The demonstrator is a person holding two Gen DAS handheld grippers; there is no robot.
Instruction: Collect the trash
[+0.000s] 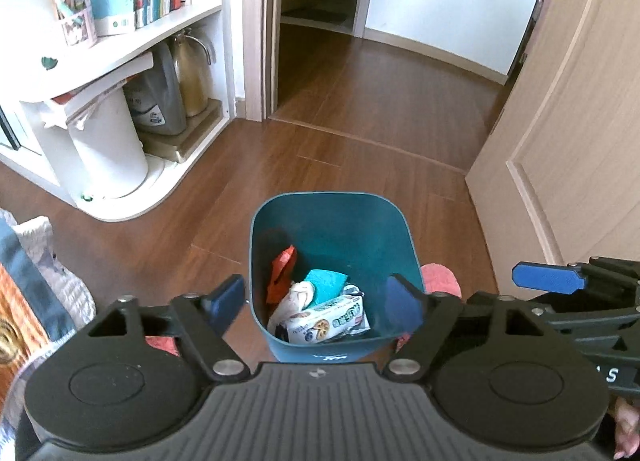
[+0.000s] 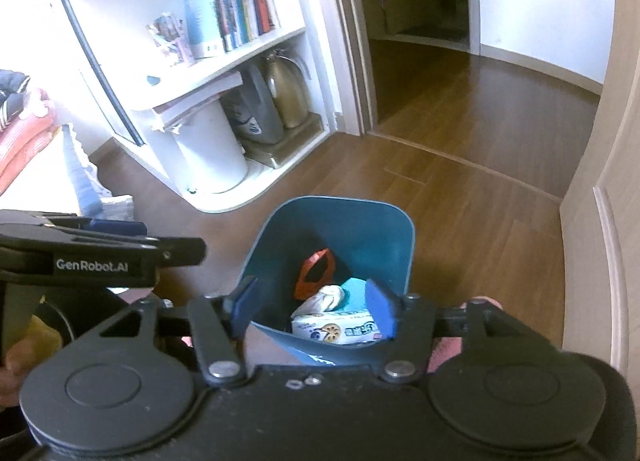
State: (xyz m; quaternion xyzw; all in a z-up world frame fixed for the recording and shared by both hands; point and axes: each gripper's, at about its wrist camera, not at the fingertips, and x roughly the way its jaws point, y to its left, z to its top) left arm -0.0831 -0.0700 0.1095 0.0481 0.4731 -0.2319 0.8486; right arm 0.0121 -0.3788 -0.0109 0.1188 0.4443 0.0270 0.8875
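Note:
A teal trash bin (image 1: 340,217) (image 2: 352,217) stands on the wooden floor below both grippers. Inside lie a white snack wrapper (image 1: 332,321) (image 2: 340,329), a red wrapper (image 1: 282,273) (image 2: 316,273), a teal packet (image 1: 326,283) and a crumpled tissue (image 2: 330,297). My left gripper (image 1: 316,299) hangs above the bin's near rim, open, nothing between its blue pads. My right gripper (image 2: 314,307) is over the same rim, open and empty. In the left wrist view the right gripper's blue fingertip (image 1: 548,279) shows at the right; in the right wrist view the left gripper's black body (image 2: 100,257) shows at the left.
A white shelf unit (image 1: 120,57) (image 2: 224,69) with books, a white cylinder, a grey jug and a gold kettle stands at the far left. A doorway (image 1: 320,21) opens ahead, a wooden door (image 1: 568,141) at the right. Pink slippers (image 1: 440,279) sit beside the bin. Bedding (image 1: 32,293) lies left.

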